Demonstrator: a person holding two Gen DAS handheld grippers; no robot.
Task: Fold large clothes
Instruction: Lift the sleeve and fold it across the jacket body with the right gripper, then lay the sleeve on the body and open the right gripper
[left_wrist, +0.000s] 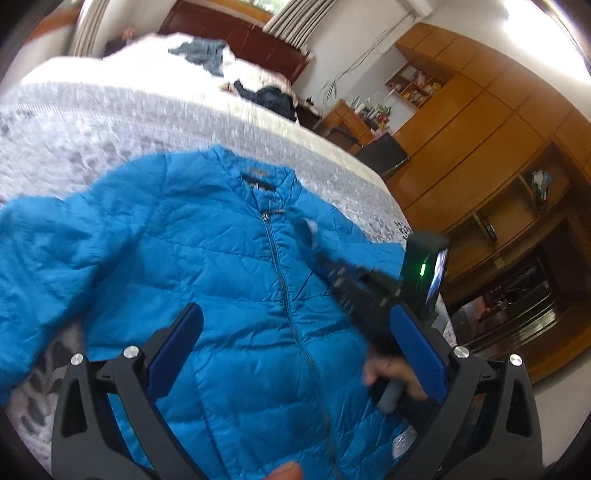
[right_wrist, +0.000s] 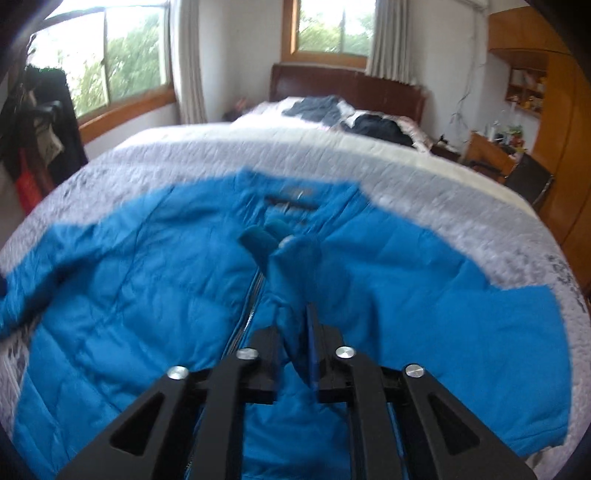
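Observation:
A bright blue puffer jacket (left_wrist: 221, 258) lies front-up on the bed, zipped, with its collar toward the headboard. My left gripper (left_wrist: 297, 314) hovers open over the jacket's chest, and nothing sits between its blue pads. In the right wrist view the jacket (right_wrist: 129, 295) spreads across the quilt with both sleeves out. My right gripper (right_wrist: 293, 332) is shut on a raised fold of the jacket's blue fabric near the zipper. That fold stands up past the fingertips. In the left wrist view the right gripper (left_wrist: 314, 236) reaches in from the right, held by a hand (left_wrist: 391, 373), and looks blurred.
The bed's grey-white quilt (right_wrist: 406, 177) stretches to a dark wooden headboard (right_wrist: 351, 83). Dark clothes (right_wrist: 380, 129) lie near the pillows. A wooden wardrobe (left_wrist: 480, 122) and desk (right_wrist: 487, 147) stand to the right. Hanging clothes (right_wrist: 40, 122) are at the left by the window.

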